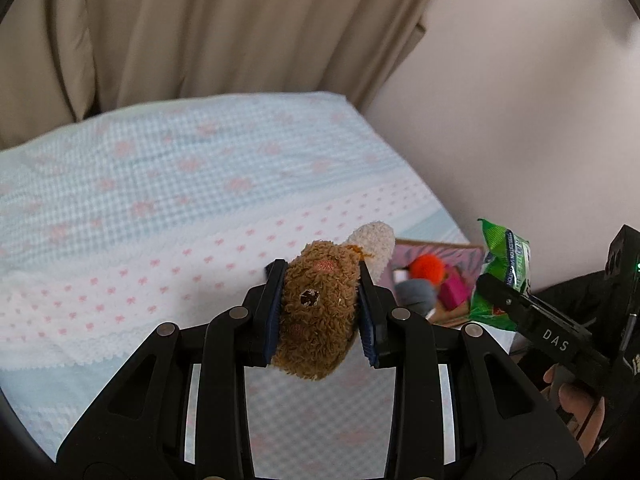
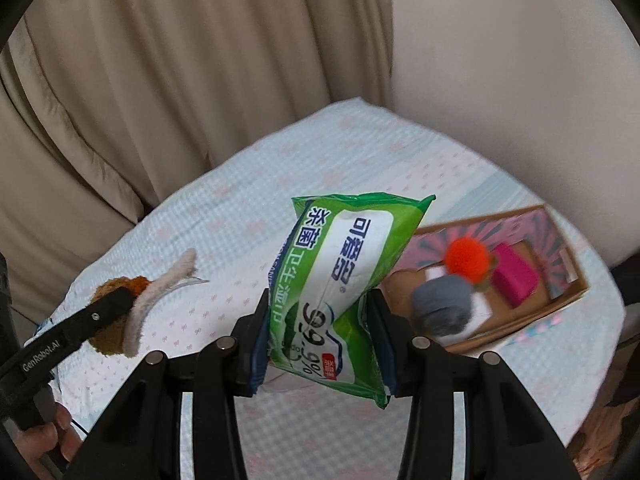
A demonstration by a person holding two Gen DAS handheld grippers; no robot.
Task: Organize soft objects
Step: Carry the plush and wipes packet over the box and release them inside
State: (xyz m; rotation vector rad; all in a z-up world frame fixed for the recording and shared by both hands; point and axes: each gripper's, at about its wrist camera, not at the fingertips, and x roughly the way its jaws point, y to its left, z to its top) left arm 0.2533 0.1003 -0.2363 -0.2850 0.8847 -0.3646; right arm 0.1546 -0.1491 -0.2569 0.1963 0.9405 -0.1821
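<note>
Jaws: clamping plush [image 1: 316, 312], wipes [image 2: 340, 292] | box [image 2: 560, 300]: orange pompom [image 2: 467, 258], possibly yarn

Brown plush toy [image 1: 316, 312] with cream ear; green-and-white wipes pack [image 2: 340, 280]; pale-blue checked bedsheet [image 1: 160, 184] with pink bows; at three o'clock, orange pom-pom [image 2: 467, 259], magenta block [image 2: 514, 276].

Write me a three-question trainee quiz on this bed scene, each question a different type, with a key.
1. True or false: the left gripper is shut on a brown plush toy.
2. Multiple choice: the right gripper holds (A) a grey sock, (B) a green wipes pack, (C) a pink block.
3. Short answer: what container sits on the bedspread with an orange pom-pom inside?

Key: 1 true; 2 B; 3 the cardboard box.
</note>
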